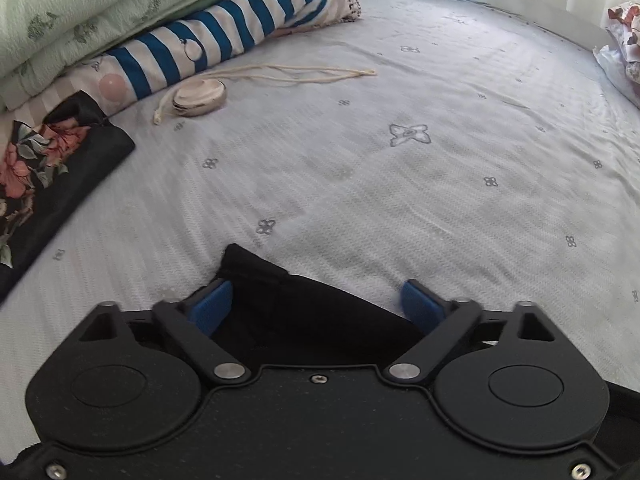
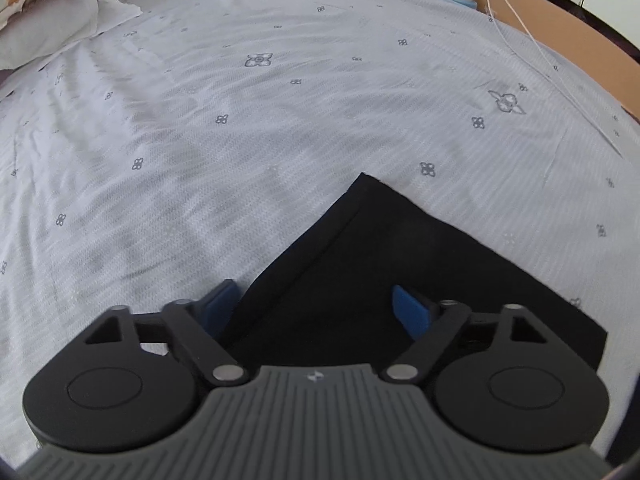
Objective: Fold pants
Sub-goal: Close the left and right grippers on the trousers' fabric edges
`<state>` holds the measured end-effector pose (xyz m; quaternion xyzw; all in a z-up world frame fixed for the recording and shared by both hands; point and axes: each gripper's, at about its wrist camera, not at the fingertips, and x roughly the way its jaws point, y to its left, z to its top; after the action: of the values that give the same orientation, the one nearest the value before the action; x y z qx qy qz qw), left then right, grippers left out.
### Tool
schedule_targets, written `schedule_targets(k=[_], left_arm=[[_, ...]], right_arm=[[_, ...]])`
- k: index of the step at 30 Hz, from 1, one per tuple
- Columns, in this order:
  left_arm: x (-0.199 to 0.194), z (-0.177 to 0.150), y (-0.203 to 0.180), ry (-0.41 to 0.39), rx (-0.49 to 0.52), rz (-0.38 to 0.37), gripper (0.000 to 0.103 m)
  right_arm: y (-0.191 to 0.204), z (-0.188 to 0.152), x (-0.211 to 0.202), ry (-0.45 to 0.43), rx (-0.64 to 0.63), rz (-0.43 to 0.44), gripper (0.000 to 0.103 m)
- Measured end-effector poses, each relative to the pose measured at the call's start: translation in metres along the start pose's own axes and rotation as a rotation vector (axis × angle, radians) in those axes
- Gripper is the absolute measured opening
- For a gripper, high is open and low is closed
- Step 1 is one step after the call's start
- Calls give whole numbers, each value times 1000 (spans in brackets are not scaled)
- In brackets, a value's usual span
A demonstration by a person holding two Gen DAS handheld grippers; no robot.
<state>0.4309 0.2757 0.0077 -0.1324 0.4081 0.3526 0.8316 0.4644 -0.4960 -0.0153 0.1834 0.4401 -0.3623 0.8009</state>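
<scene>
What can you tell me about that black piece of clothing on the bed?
The black pants look like soft, matte fabric, lying flat on the white patterned sheet. A stitched seam runs along one edge to a pointed corner. Another hemmed corner shows in the left view. Each open claw straddles an edge; neither visibly pinches it.

The left gripper (image 1: 318,300) is pointing down at a bed (image 1: 400,168), its jaws standing apart over a corner of the black pants (image 1: 276,304); the blue pads (image 1: 212,304) are not pressing the cloth. Folded bedding (image 1: 120,32) is lying at the far left, a coiled cord (image 1: 200,96) beside it.
</scene>
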Motion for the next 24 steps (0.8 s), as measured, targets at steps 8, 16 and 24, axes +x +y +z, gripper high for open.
schedule_targets(k=[8, 16, 24], left_arm=[[-21, -3, 11, -77, 77, 1, 11], [-48, 2, 37, -89, 24, -88, 6], [-86, 6, 72, -97, -25, -178, 5]], right_arm=[[-22, 1, -18, 44, 41, 113, 8], [-75, -10, -44, 6, 161, 200, 4], [-133, -23, -87, -78, 250, 336, 4]])
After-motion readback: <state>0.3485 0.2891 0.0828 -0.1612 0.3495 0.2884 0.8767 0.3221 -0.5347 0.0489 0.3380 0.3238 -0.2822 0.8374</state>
